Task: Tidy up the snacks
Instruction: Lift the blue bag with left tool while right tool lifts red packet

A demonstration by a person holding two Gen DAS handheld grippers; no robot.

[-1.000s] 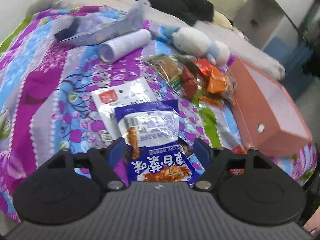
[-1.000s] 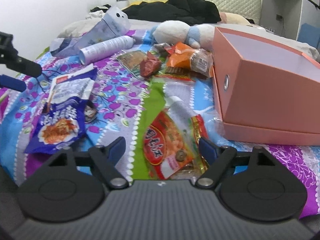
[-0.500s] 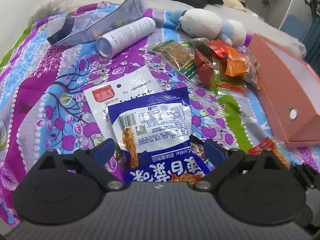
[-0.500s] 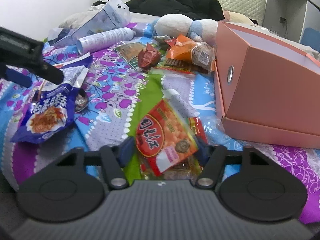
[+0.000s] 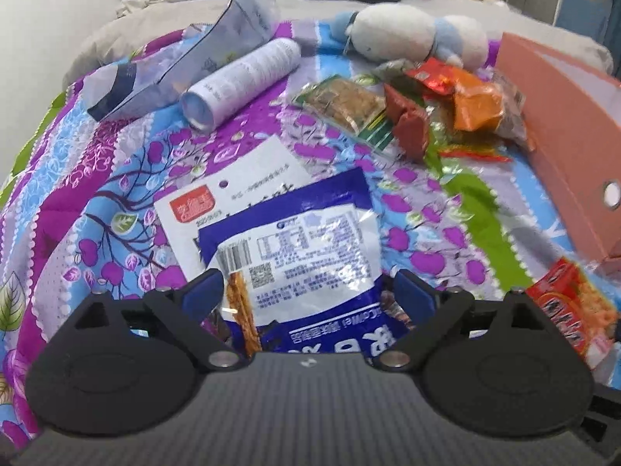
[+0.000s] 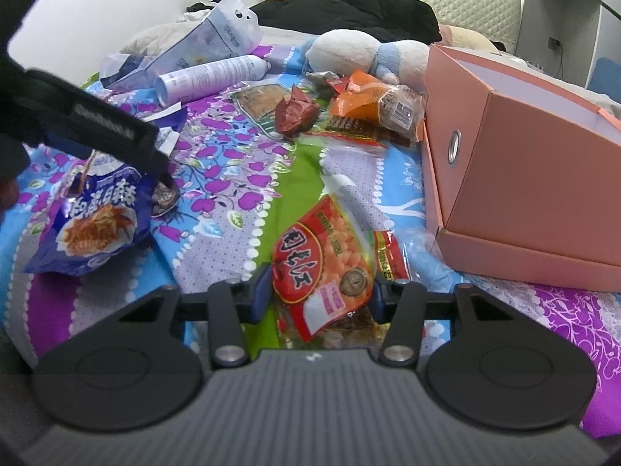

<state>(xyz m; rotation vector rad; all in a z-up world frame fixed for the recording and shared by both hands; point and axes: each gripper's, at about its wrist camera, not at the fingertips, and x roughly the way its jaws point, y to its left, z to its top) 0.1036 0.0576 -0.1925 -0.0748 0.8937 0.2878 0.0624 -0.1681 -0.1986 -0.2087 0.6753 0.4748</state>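
A blue snack bag (image 5: 302,256) lies on the quilt on top of a white packet (image 5: 233,190). My left gripper (image 5: 308,291) is low over the blue bag, jaws wide open, and the bag's near end lies between the fingers. One left finger (image 6: 116,128) also shows in the right wrist view, above the same blue bag (image 6: 101,217). My right gripper (image 6: 321,291) is closing on a red snack packet (image 6: 322,256), and both pads touch its sides. The open pink box (image 6: 524,178) stands just right of it.
A heap of small snack packs (image 6: 349,105) lies mid-bed by the box's far corner. Behind it are a plush toy (image 6: 349,54), a white spray can (image 5: 240,81) and a clear pouch (image 5: 217,50). Dark clothes lie by the headboard.
My left gripper has dropped closer onto the blue bag and turned a little. My right gripper's jaws have narrowed from wide open until they meet the red packet, which now looks squeezed.
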